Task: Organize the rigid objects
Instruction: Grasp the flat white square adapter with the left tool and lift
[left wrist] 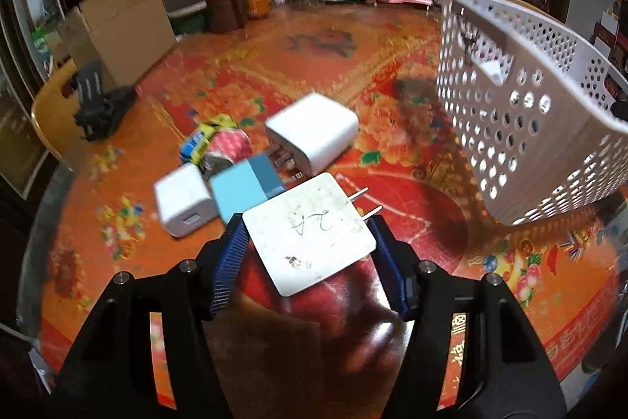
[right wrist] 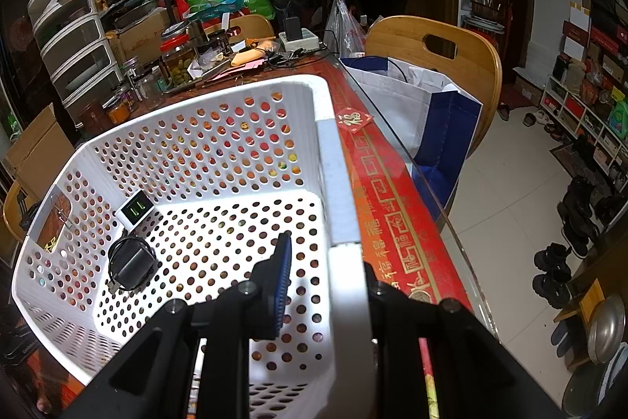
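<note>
White hard plastic is what we hold: a flat, square charger plug (left wrist: 310,234) sits between the blue ribbed pads (left wrist: 231,258) of our left gripper (left wrist: 308,254), clamped across two opposite side edges, its broad face turned up towards the camera and its two metal prongs (left wrist: 363,203) pointing away and to the right. We judge it light and fully stiff, so it will not give under the pads, but the smooth shell could twist or slip if pinched near a corner; the flat sides, as now, look like the best hold, well clear of the prongs. Its face is scuffed and stained, with a handwritten mark in the middle and a dark smudge near the edge closest to us.

Just beyond the left gripper, on the red flowered table (left wrist: 392,73), lie more chargers: a blue one (left wrist: 245,189), a small white one (left wrist: 184,201) and a larger white one (left wrist: 314,132). Ahead and to the right stands the white perforated basket (left wrist: 530,120).

Our right gripper (right wrist: 325,277) is clenched on that basket's near wall, one pad inside, the other finger outside. Within, ahead and to its left, rest a black adapter (right wrist: 131,264) and a small white device with a green display (right wrist: 135,213).
</note>
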The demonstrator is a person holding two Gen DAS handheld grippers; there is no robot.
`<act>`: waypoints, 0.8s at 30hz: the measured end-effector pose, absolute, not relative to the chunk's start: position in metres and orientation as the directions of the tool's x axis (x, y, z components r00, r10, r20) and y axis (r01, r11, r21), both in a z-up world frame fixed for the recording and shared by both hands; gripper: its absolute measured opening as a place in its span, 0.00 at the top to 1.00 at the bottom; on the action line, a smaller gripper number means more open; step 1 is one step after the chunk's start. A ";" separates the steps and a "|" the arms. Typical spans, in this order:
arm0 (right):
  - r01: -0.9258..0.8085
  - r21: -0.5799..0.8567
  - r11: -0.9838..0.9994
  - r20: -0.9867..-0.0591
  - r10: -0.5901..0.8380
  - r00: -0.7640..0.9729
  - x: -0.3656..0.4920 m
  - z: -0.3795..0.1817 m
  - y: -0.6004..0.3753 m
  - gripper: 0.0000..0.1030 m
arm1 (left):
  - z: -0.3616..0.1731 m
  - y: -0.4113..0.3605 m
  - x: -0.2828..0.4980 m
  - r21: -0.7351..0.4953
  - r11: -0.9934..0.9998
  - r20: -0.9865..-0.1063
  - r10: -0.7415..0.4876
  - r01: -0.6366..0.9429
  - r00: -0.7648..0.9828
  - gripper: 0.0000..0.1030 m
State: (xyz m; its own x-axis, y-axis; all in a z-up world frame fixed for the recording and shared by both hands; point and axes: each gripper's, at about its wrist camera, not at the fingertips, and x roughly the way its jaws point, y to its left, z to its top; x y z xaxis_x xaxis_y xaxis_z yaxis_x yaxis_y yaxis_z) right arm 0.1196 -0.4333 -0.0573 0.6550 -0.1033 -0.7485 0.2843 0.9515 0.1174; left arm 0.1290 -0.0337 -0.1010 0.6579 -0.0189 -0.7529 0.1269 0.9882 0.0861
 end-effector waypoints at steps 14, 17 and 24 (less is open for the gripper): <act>0.278 0.119 0.953 -0.746 -0.099 0.659 0.120 -0.057 -0.433 0.81 | -0.008 -0.009 0.138 0.300 0.951 -0.542 0.236 -0.076 0.807 0.42; 0.278 0.120 0.953 -0.746 -0.098 0.659 0.121 -0.057 -0.433 0.81 | 0.006 -0.007 0.141 0.314 0.946 -0.520 0.244 -0.083 0.819 0.42; 0.278 0.120 0.953 -0.746 -0.098 0.659 0.121 -0.057 -0.434 0.81 | 0.039 -0.050 0.141 0.353 0.936 -0.457 0.185 -0.014 0.870 0.42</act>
